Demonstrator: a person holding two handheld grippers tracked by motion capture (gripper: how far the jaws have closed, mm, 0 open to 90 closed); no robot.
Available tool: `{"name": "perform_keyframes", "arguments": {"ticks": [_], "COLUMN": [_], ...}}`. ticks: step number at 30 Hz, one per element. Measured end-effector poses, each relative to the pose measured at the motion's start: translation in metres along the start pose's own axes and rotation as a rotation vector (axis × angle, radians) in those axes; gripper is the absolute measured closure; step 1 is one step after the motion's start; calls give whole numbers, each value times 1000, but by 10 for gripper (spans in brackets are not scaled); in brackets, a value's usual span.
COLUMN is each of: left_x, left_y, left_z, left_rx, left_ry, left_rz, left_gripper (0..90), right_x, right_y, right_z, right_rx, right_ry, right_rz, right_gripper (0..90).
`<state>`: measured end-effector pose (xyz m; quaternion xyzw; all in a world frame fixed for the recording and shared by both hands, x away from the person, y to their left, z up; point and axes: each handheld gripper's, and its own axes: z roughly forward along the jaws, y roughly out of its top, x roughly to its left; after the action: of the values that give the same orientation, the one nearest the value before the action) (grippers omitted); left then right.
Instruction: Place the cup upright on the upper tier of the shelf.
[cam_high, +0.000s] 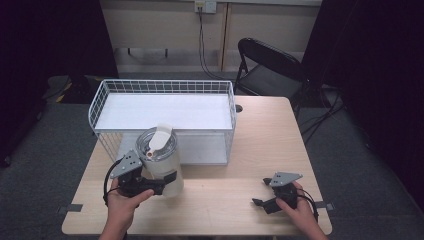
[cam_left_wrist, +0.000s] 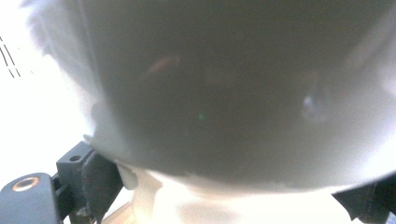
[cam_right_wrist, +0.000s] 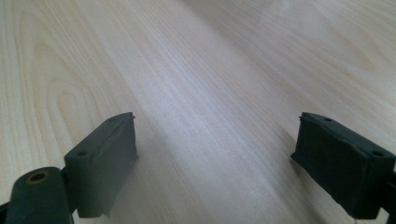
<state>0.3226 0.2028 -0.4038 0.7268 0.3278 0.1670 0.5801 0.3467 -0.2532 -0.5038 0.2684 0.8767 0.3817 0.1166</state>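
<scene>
High view over table (cam_high: 240, 195); claw cameras close, left perhaps against tumbler (cam_left_wrist: 224, 93).

Glossy white tumbler (cam_high: 162, 162); pale matt wood table (cam_high: 250, 150).

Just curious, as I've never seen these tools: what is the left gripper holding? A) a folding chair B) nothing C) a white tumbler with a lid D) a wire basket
C: in the high view the left gripper is clamped on the side of the white tumbler, lifted in front of the wire basket.
</scene>
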Motion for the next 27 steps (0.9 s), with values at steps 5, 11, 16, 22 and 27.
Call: {"name": "perform_keyframes", "arguments": {"ticks": [5, 11, 16, 22, 27], "left_x": [0, 1, 0, 3, 3], "left_y": [10, 22, 31, 41, 45], "left_z": [-1, -4, -5, -8, -9], "left_rx": [-3, -18, -24, -30, -38], "left_ry": [7, 14, 15, 21, 18], "left_rz": [5, 19, 18, 24, 14], "left_gripper": [92, 92, 92, 92, 92], "right_x": [0, 0, 0, 0, 0], "right_y": [0, 0, 0, 0, 0], "right_z": [0, 0, 0, 0, 0], "right_rx": [0, 0, 0, 0, 0], "right_ry": [0, 0, 0, 0, 0], "right_rz": [0, 0, 0, 0, 0], "right_gripper": [120, 120, 120, 121, 120]}}
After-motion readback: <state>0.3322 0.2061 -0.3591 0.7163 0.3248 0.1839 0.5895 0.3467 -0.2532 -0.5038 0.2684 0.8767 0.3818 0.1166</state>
